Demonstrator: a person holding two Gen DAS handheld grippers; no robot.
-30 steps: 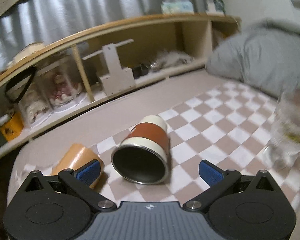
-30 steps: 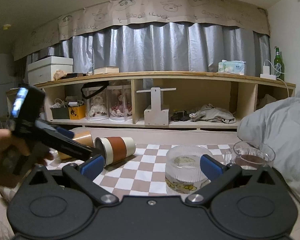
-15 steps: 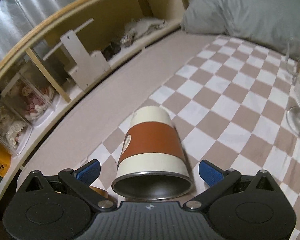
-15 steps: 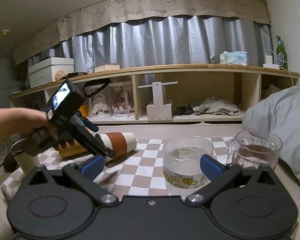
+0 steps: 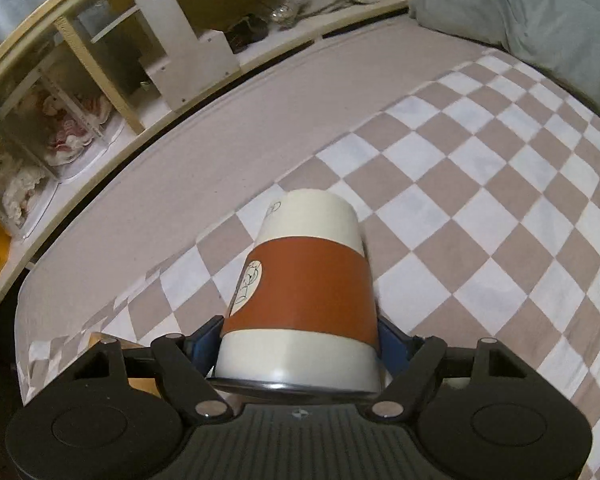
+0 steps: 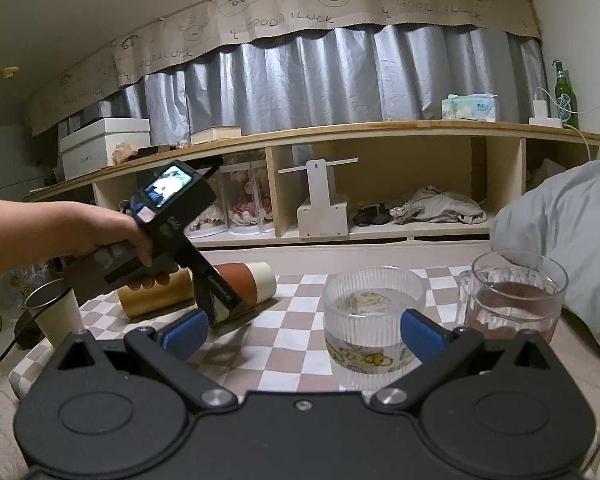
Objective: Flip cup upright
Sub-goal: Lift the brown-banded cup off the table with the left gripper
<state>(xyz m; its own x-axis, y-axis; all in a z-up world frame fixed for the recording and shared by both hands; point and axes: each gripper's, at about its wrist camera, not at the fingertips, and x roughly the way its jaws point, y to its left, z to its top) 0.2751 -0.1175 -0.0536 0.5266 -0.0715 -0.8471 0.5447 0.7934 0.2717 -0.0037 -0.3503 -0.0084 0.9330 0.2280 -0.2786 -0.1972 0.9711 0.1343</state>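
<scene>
A cream cup with a rust-brown sleeve [image 5: 304,292] lies on its side on the checkered cloth [image 5: 480,208], its open rim toward me. My left gripper [image 5: 298,340] has closed on the cup near its rim, a blue pad pressed on each side. It also shows in the right wrist view [image 6: 240,284], held by the left gripper [image 6: 216,300]. My right gripper [image 6: 302,334] is open and empty, hovering in front of a ribbed glass bowl [image 6: 370,320].
A glass of brown drink [image 6: 516,292] stands at the right. A tan cup [image 6: 156,296] lies behind the left gripper and a paper cup [image 6: 56,312] stands at the left edge. Wooden shelves [image 6: 340,184] run behind; a grey duvet [image 6: 572,240] lies at right.
My left gripper moved forward around the cup and its fingers closed on it near the rim. The right gripper stayed open and drifted slightly.
</scene>
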